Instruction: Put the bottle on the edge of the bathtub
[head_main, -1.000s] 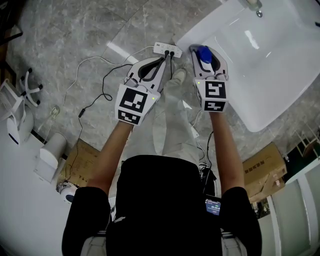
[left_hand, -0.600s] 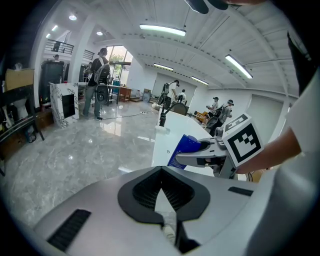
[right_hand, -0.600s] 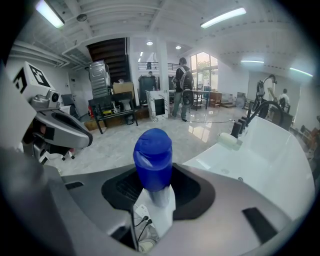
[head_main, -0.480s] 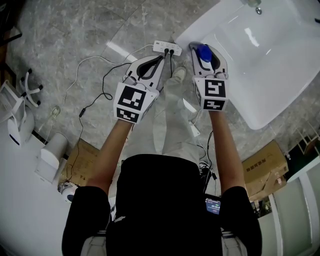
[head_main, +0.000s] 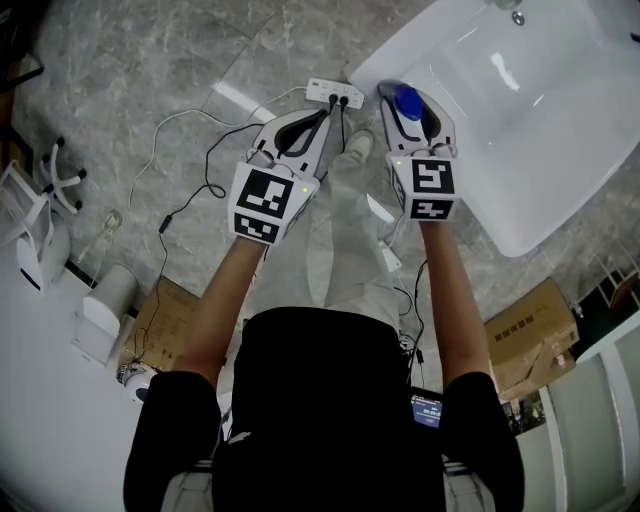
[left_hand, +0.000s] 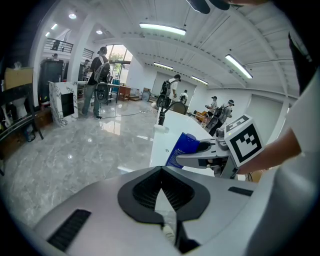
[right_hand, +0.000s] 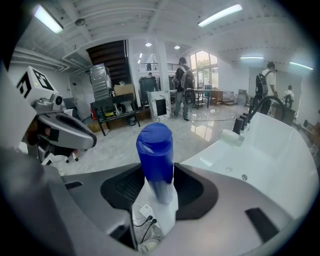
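A blue bottle stands upright on the near corner rim of the white bathtub. My right gripper sits around it; its jaws have just been opening. In the right gripper view the bottle is still between the jaws, and the pads no longer seem to press on it. My left gripper hangs over the floor to the left, shut and empty. In the left gripper view its tips meet, and the bottle shows beside the right gripper.
A white power strip with black cables lies on the grey marble floor just beyond the left gripper. Cardboard boxes stand at the right and lower left. The tub's tap fittings rise at its far end. People stand far off.
Both hands and the bottle keep their places; only the view has shifted a little.
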